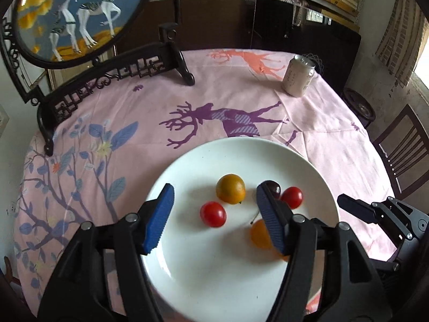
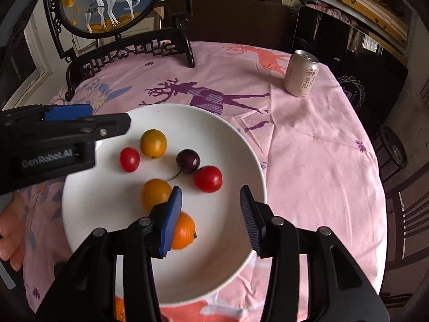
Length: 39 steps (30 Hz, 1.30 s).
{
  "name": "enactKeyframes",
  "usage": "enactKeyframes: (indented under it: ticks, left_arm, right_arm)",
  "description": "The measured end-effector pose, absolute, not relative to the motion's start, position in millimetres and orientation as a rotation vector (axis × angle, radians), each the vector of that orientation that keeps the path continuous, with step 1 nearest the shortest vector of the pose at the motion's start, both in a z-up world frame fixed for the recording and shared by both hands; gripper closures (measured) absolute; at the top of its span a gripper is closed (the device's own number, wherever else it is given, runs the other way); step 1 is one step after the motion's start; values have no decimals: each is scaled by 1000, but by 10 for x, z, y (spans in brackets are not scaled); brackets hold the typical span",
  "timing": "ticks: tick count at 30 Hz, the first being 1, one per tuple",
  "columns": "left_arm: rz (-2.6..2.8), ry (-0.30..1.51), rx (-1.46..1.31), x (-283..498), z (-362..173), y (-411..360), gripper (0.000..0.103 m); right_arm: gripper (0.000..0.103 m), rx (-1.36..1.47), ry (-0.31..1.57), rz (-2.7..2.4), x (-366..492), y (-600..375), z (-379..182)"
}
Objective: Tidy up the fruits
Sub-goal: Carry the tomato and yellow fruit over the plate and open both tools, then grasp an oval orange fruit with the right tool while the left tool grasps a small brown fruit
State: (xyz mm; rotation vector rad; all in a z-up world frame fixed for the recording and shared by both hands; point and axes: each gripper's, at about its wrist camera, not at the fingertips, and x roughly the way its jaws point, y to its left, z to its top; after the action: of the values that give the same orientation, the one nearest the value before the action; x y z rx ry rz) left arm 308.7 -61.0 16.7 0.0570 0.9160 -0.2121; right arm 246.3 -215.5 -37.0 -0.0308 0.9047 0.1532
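Observation:
A white plate (image 1: 203, 273) (image 2: 107, 209) sits on the pink tablecloth and holds several small fruits. In the right wrist view I see two yellow-orange tomatoes (image 2: 153, 143) (image 2: 155, 193), two red cherry tomatoes (image 2: 129, 159) (image 2: 207, 178), a dark cherry (image 2: 188, 160) with a stem, and an orange fruit (image 2: 185, 230). My left gripper (image 1: 214, 214) is open and empty above the plate, over a red tomato (image 1: 213, 214) and a yellow tomato (image 1: 230, 189). My right gripper (image 2: 210, 220) is open and empty over the plate's right part, its left pad (image 2: 171, 222) next to the orange fruit.
A beige drink can (image 1: 299, 76) (image 2: 301, 73) stands at the table's far right. A dark carved stand with a round deer picture (image 1: 80, 13) (image 2: 112, 2) stands at the far left. Dark chairs (image 1: 402, 150) are beyond the table's right edge.

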Motion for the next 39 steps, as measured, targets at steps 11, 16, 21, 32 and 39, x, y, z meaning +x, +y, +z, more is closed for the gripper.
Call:
enactKeyframes:
  ticks: [11,16,21,32,39]
  left_arm:
    - [-121,874,-17,1214,31,-85,11]
    - [-67,859,-10,872,-87,55,11]
    - [-43,858,-23,722,-129,189,11]
    - [-2,900,-16,487,-386,451,11]
    - [-13,907,-6,404,-422,434,11]
  right_arm:
    - [46,54,791,209,758,-1833,-286]
    - [46,35,813,201,482,-1720,-328]
    - [46,41,819,193,351,-1705,-365]
    - [46,13,962,345,237,-1281,-952]
    - [62,23,971,378,360,-1169,-1100]
